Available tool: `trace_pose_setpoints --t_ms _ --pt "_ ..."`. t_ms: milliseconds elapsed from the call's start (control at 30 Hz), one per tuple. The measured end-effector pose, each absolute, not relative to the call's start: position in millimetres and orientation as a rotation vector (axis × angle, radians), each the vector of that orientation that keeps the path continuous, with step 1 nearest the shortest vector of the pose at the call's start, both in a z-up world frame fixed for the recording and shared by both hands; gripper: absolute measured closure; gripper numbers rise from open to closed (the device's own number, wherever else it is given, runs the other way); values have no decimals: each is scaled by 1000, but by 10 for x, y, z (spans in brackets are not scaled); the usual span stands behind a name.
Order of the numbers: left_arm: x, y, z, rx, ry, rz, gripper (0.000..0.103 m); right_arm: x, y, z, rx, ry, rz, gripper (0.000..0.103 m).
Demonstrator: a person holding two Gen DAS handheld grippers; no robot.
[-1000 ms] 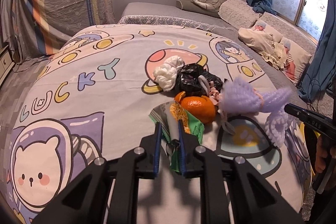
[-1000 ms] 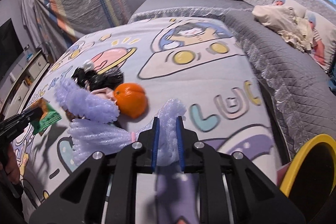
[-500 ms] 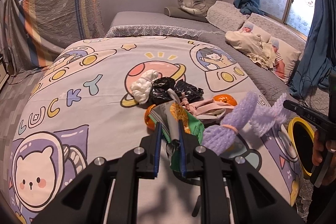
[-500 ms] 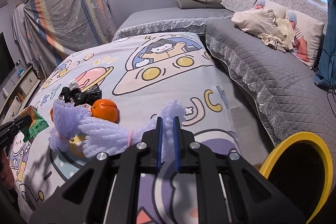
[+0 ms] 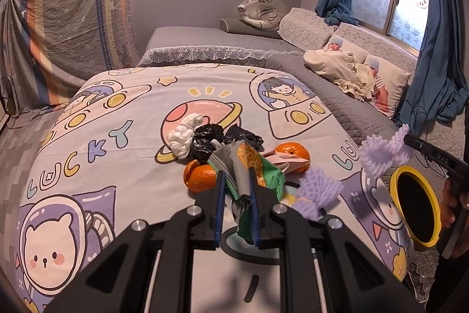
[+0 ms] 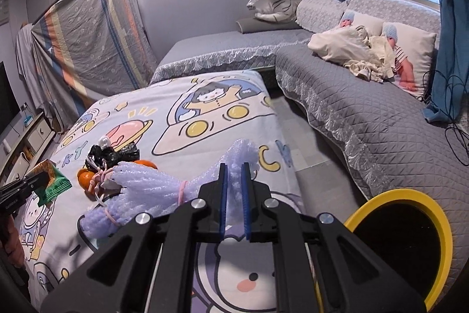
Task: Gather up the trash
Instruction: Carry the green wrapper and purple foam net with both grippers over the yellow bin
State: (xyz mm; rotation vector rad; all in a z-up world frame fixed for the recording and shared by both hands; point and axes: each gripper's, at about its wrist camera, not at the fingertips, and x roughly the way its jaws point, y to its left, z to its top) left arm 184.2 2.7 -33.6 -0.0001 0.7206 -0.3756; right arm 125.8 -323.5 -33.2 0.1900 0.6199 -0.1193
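My left gripper [image 5: 236, 181] is shut on a green and orange snack wrapper [image 5: 252, 166] and holds it above the cartoon bedspread [image 5: 117, 166]. My right gripper [image 6: 233, 175] is shut on a purple foam fruit net [image 6: 140, 189] that hangs off to the left above the bed. The net also shows in the left wrist view [image 5: 378, 157]. The yellow-rimmed bin [image 6: 407, 239] stands at the bed's right edge, below and right of my right gripper. It also shows in the left wrist view [image 5: 416, 207]. On the bed lie two oranges [image 5: 293, 153], black plastic [image 5: 211, 140] and a white wad [image 5: 183, 137].
A pink string [image 5: 278, 159] lies by the oranges. A grey quilted sofa [image 6: 366, 113] with pillows and a plush tiger [image 6: 272, 2] runs along the right and back. A striped sheet [image 6: 88, 28] hangs at the back left. Floor shows between bed and sofa.
Both grippers have lifted and drawn back. The purple net has come up off the bed and moved right toward the yellow bin. The wrapper stays in my left gripper.
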Motion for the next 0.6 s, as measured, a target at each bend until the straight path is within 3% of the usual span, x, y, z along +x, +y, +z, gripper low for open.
trace_pose_setpoints --t_ms 600 --pt "1733 -444 -147 35 681 -460 90 941 -3476 -157 186 560 -186 95"
